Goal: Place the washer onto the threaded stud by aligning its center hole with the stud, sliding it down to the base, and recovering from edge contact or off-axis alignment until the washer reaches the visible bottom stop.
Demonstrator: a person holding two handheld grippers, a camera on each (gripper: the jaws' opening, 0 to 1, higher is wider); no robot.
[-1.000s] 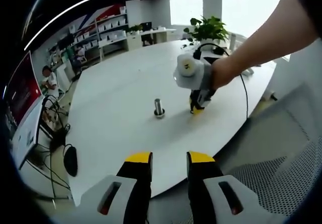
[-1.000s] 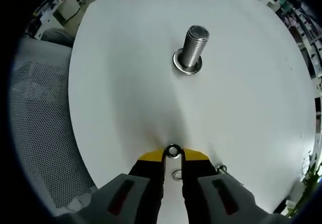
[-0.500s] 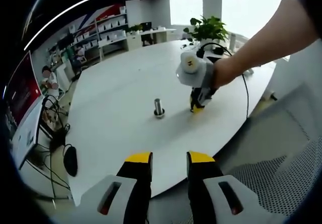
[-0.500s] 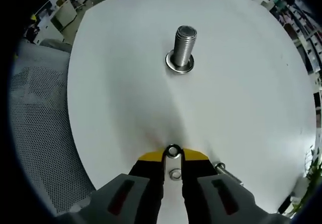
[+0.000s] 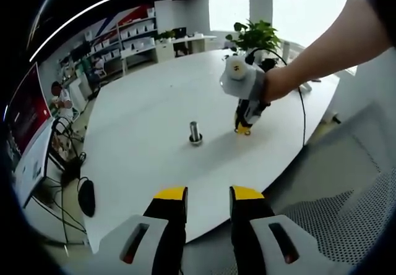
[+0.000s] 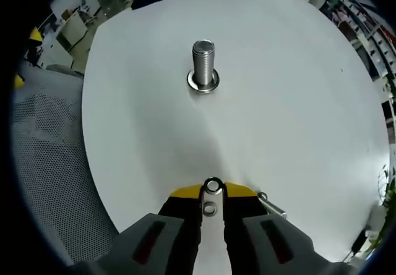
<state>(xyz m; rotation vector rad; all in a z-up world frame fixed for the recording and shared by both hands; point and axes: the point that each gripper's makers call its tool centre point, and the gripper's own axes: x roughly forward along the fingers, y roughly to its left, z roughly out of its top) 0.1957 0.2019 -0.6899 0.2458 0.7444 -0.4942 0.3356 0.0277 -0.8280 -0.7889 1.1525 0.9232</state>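
1. We see the right gripper [image 6: 212, 190] pinching a washer [image 6: 213, 185] edge-on at its yellow jaw tips; the jaws are closed on it and the ring's hole faces the camera.
2. A second small ring [image 6: 210, 209] sits lower in the slot between the same jaws. We cannot tell if it is another washer or part of the tool.
3. The threaded stud [image 6: 202, 62] stands upright on the white table [image 6: 297, 102], straight ahead of the right gripper's jaws and a bit left of their centreline, well apart from the held washer.
4. Stud's long axis is vertical, its flat top is visible and a wide collar [image 6: 203, 82] at its foot touches the table. We judge that collar to be the bottom stop.
5. In the left gripper view the right gripper [image 5: 245, 128] hangs tip-down just above the table, to the right of the stud [image 5: 195, 131]. A hand [image 5: 275, 84] holds it.
6. The left gripper [image 5: 208, 194] holds off past the table edge, jaws parted with nothing between them, far from the stud. The right one is clearly nearer.
7. Our call: the washer is held on edge, so the next move needs it carried over the stud top and tipped flat, hole in line with the stud's axis.
8. Small metal pin [image 6: 270, 204] lies on the table just right of the right jaws; it's off the path.
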